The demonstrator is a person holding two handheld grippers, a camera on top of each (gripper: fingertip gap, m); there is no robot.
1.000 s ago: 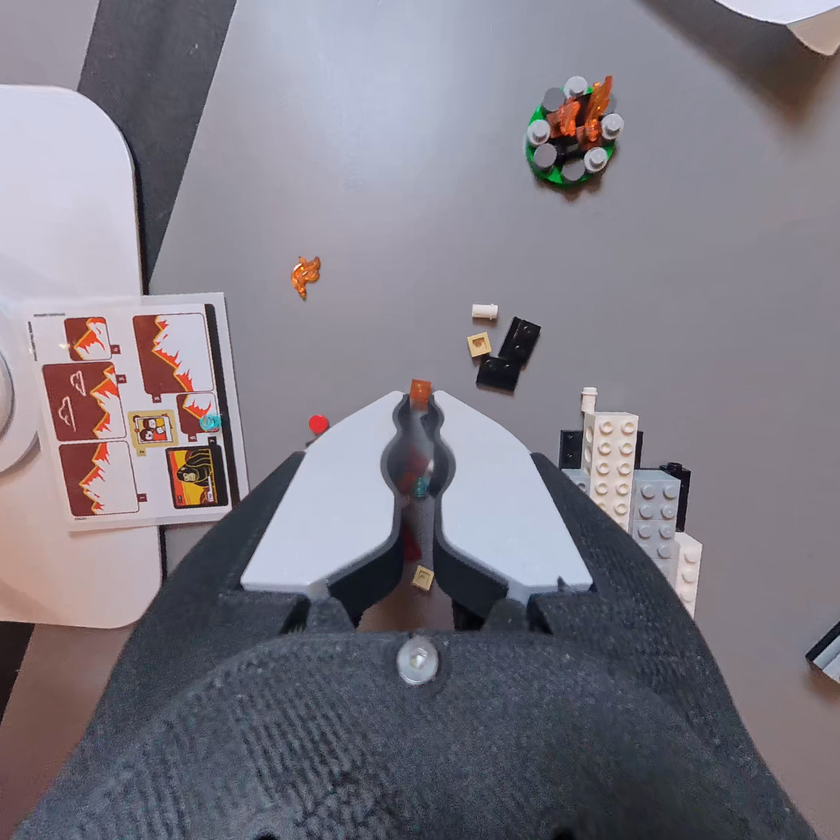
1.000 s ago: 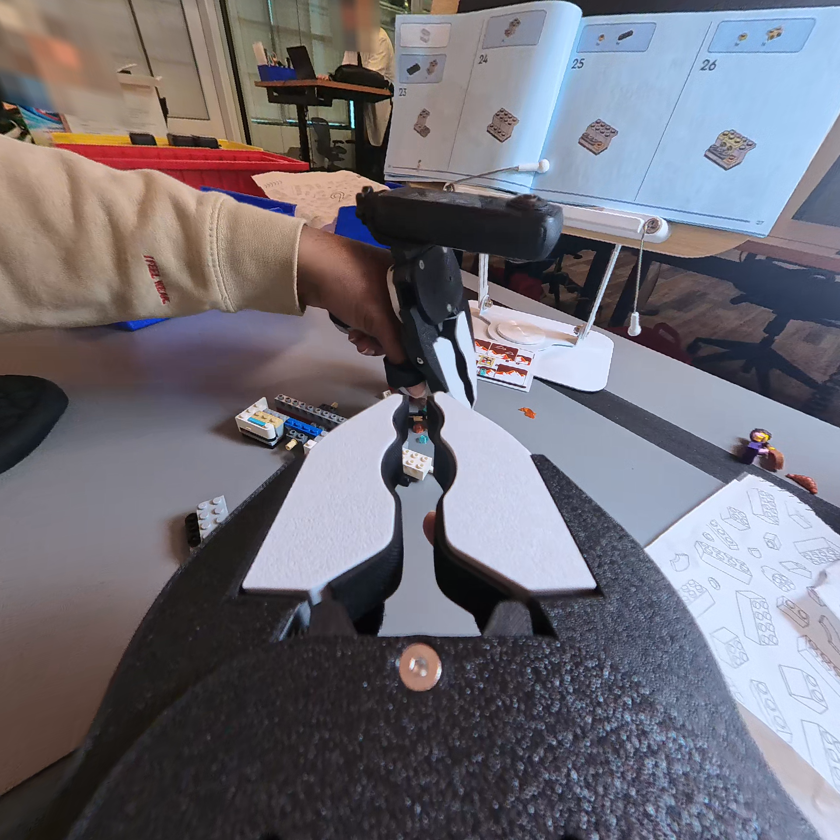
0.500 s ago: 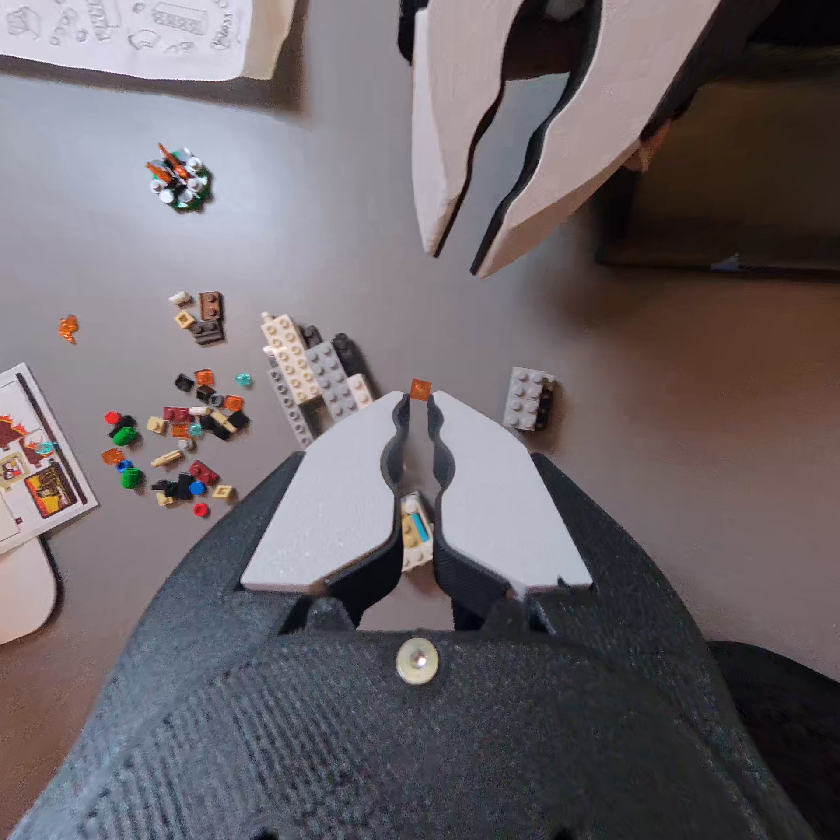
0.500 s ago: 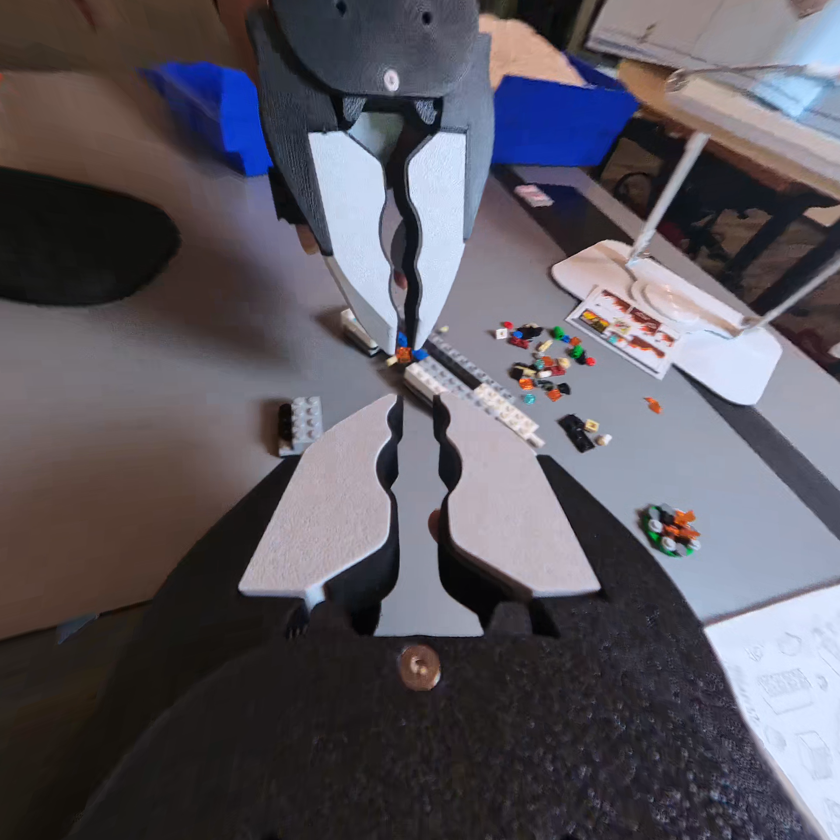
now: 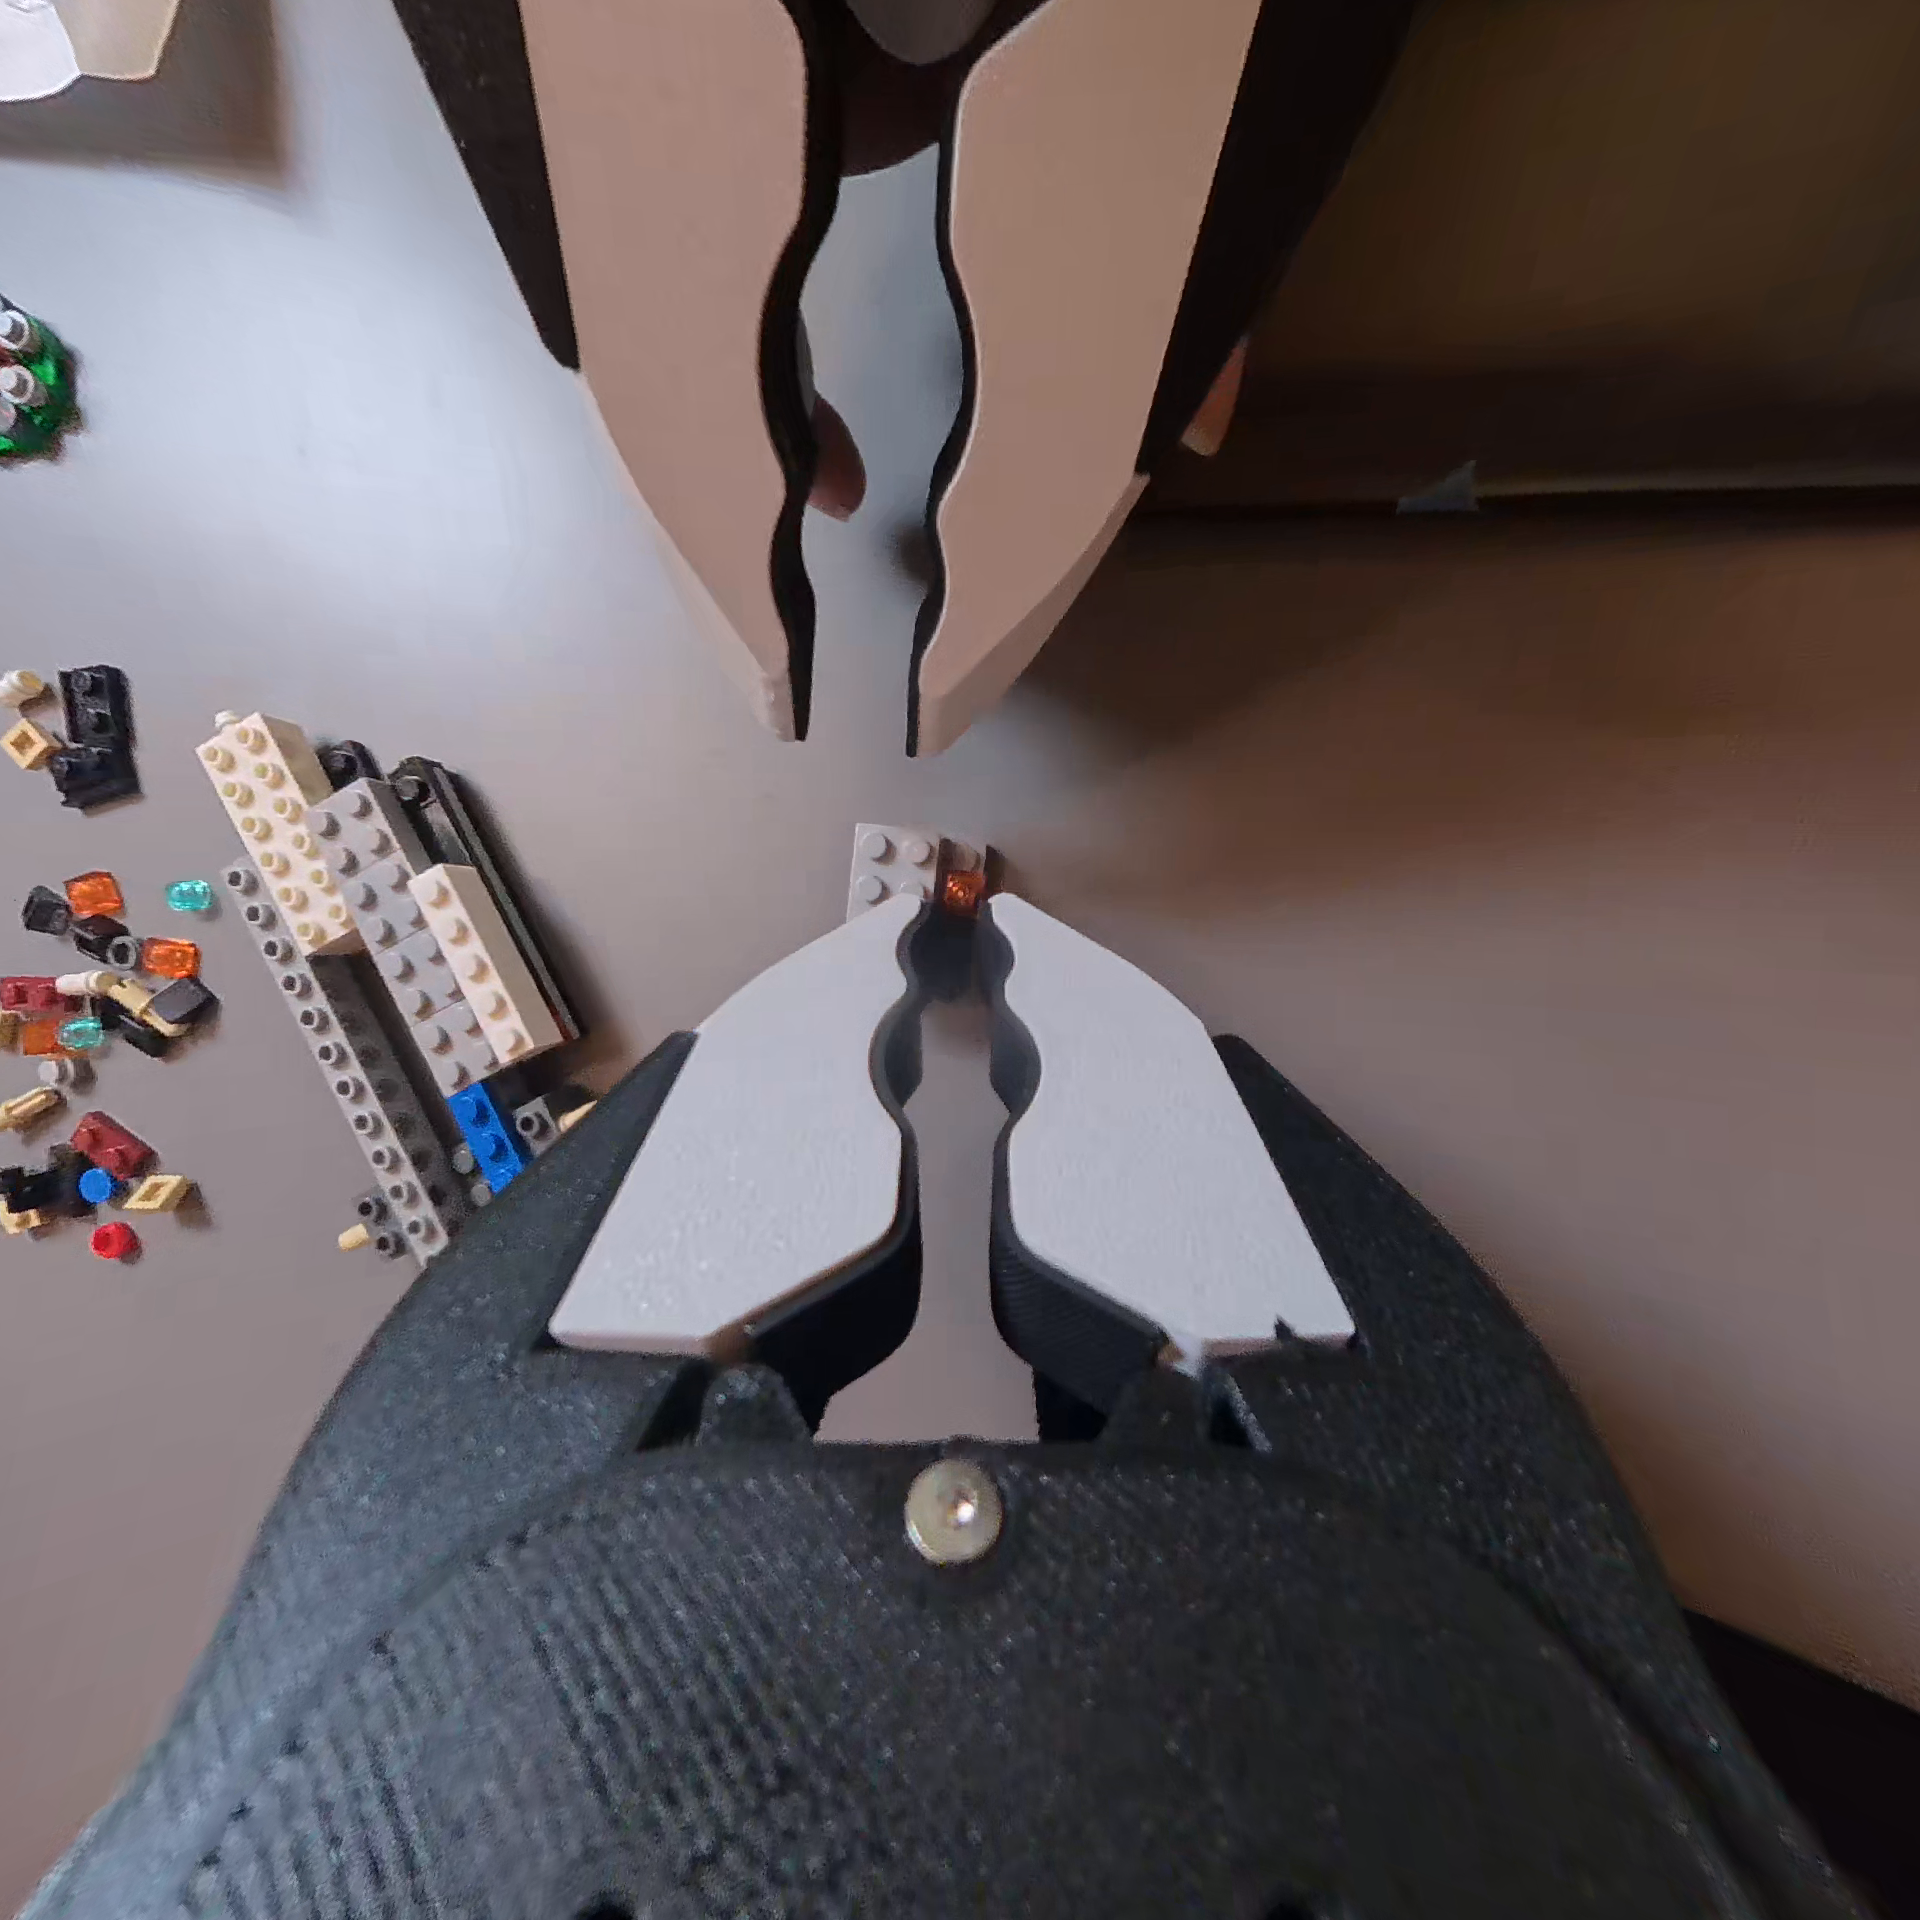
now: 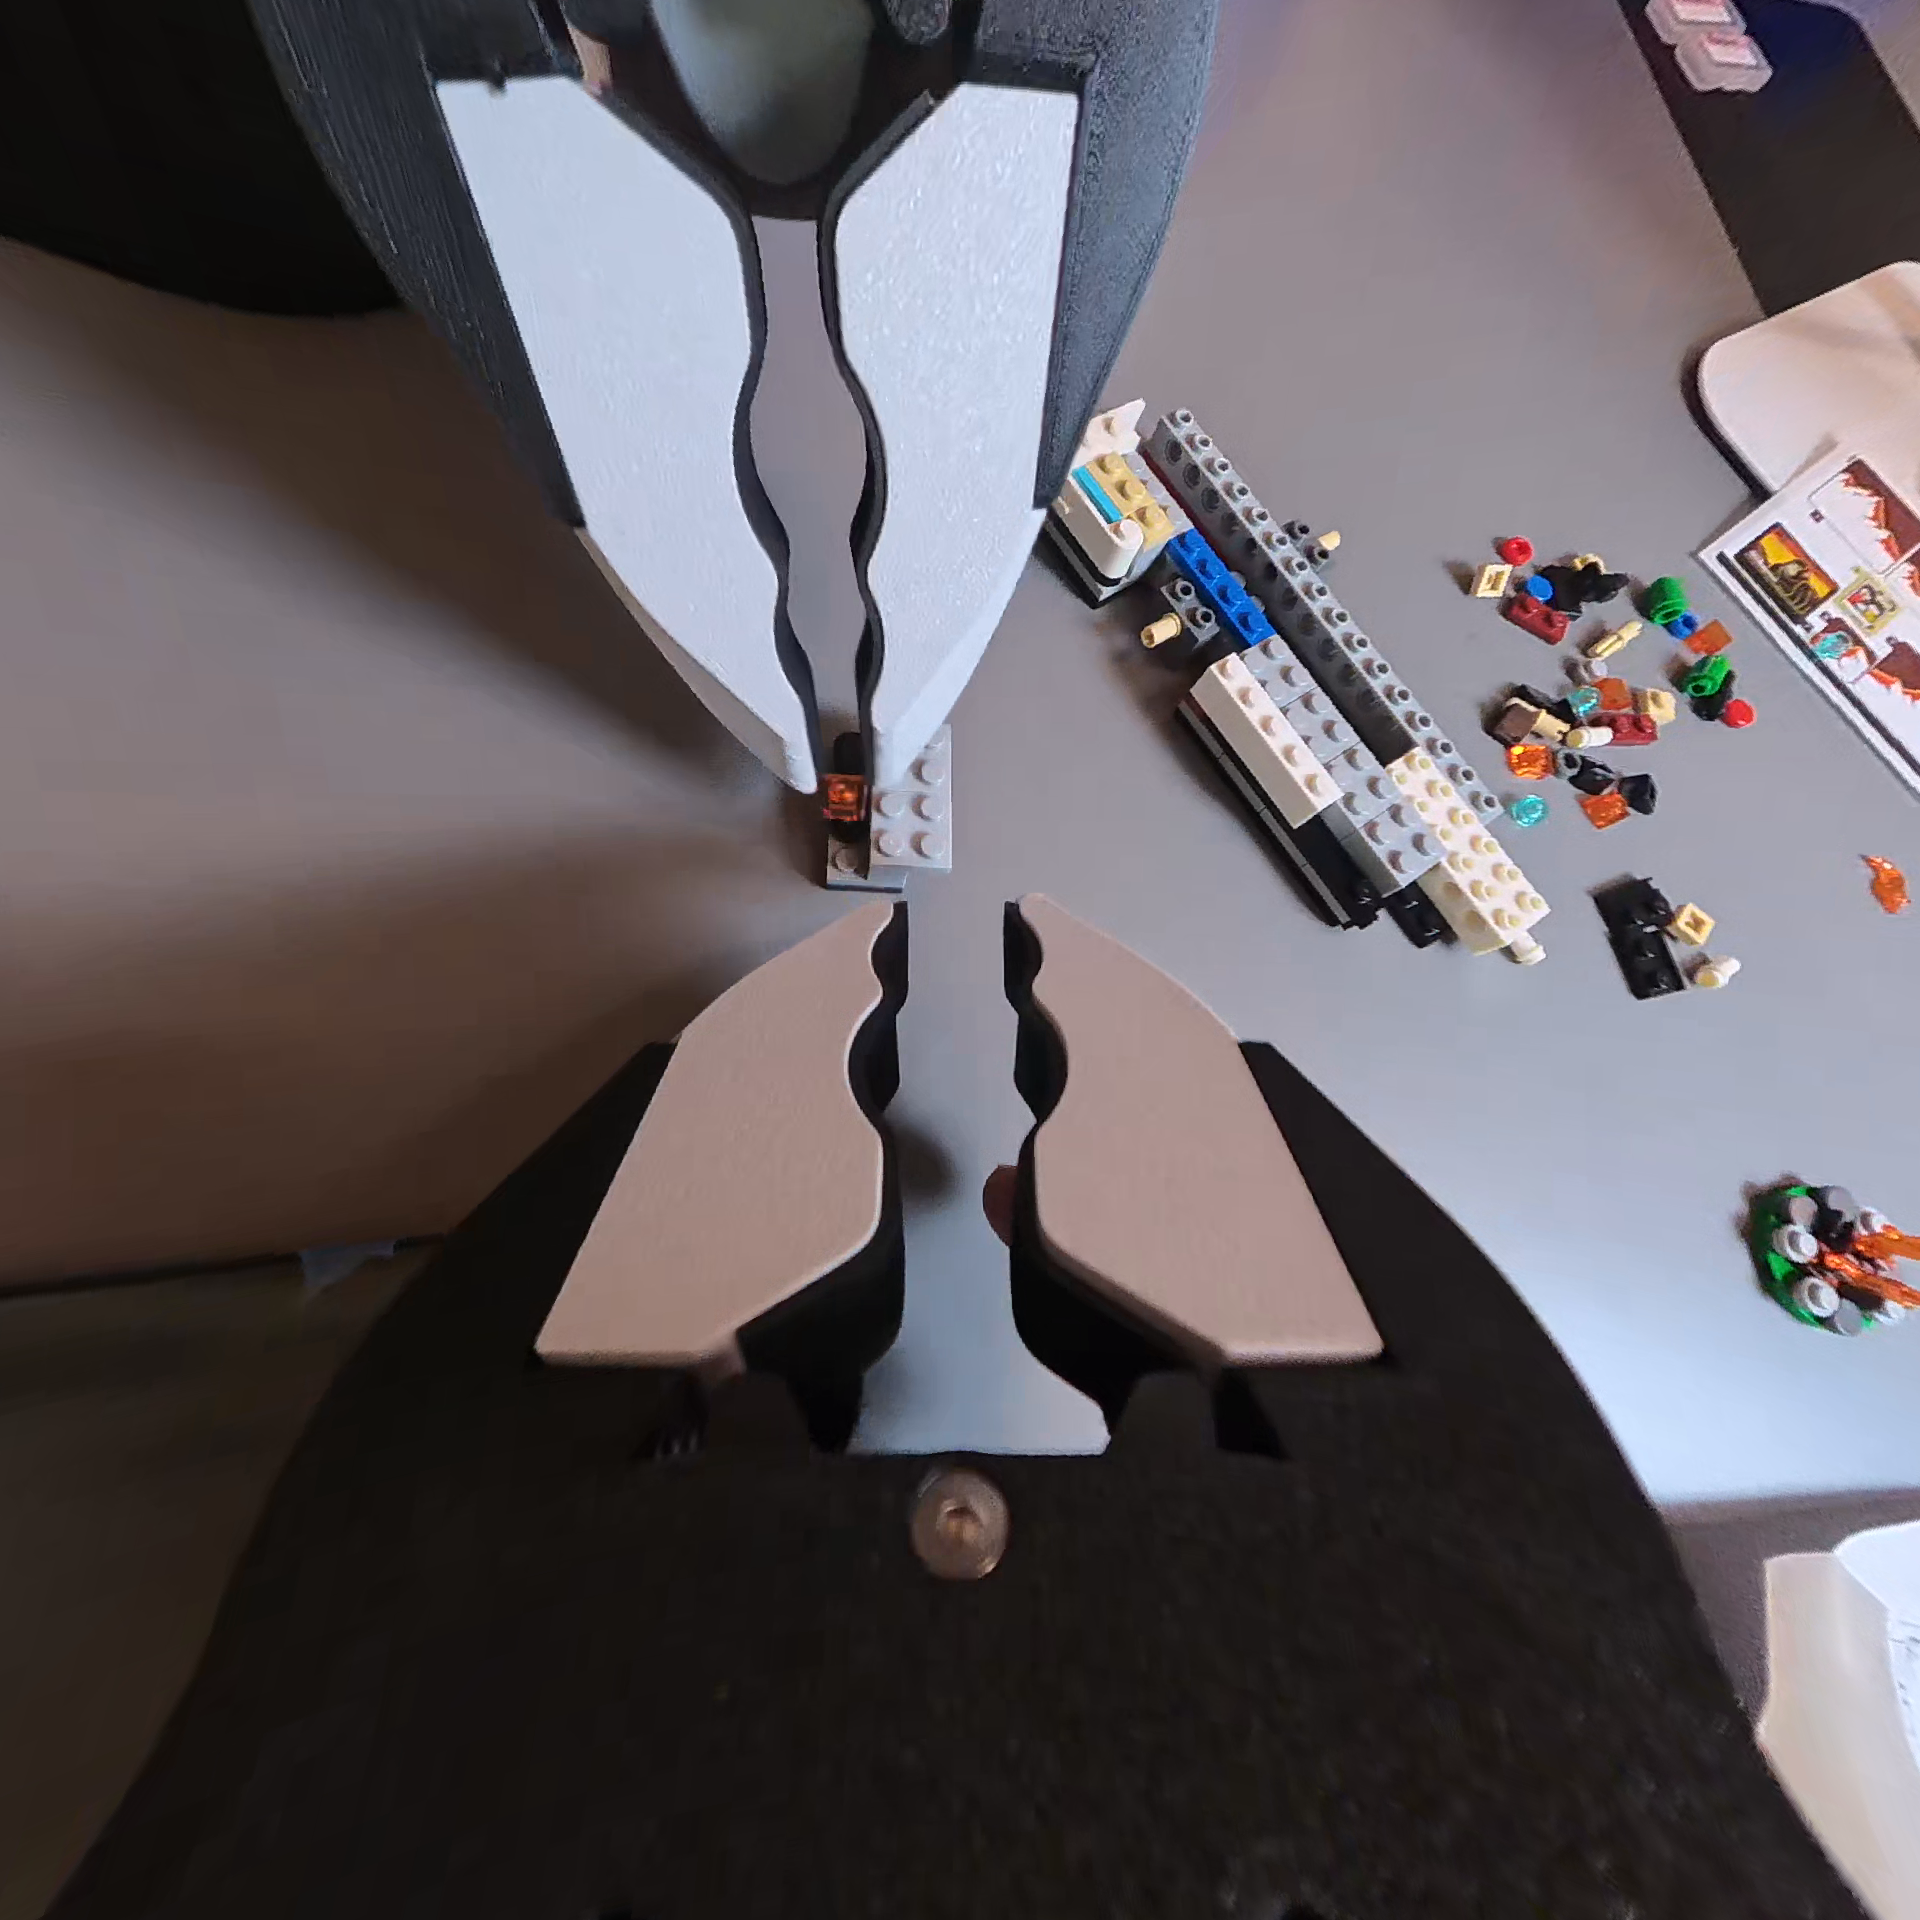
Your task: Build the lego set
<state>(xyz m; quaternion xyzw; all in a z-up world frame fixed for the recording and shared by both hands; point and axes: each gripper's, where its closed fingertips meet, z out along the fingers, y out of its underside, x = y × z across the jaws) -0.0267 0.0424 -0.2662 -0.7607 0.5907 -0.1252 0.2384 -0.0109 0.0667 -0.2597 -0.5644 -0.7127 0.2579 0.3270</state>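
left gripper [image 5: 954, 906] pinches orange stud piece [image 5: 962, 890] over grey brick [image 5: 896, 862] (seating it, likely) | right gripper [image 6: 954, 912] parted, empty, near to steady

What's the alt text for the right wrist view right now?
The left hand-held gripper reaches in from above, pinching a small orange piece over a small grey brick assembly on the grey table. The right hand-held gripper sits open just short of it; a long brick build and loose pieces lie to the right.

Grey table [image 6: 1351, 1195] (smooth) with a white stand base [image 6: 1829, 364].
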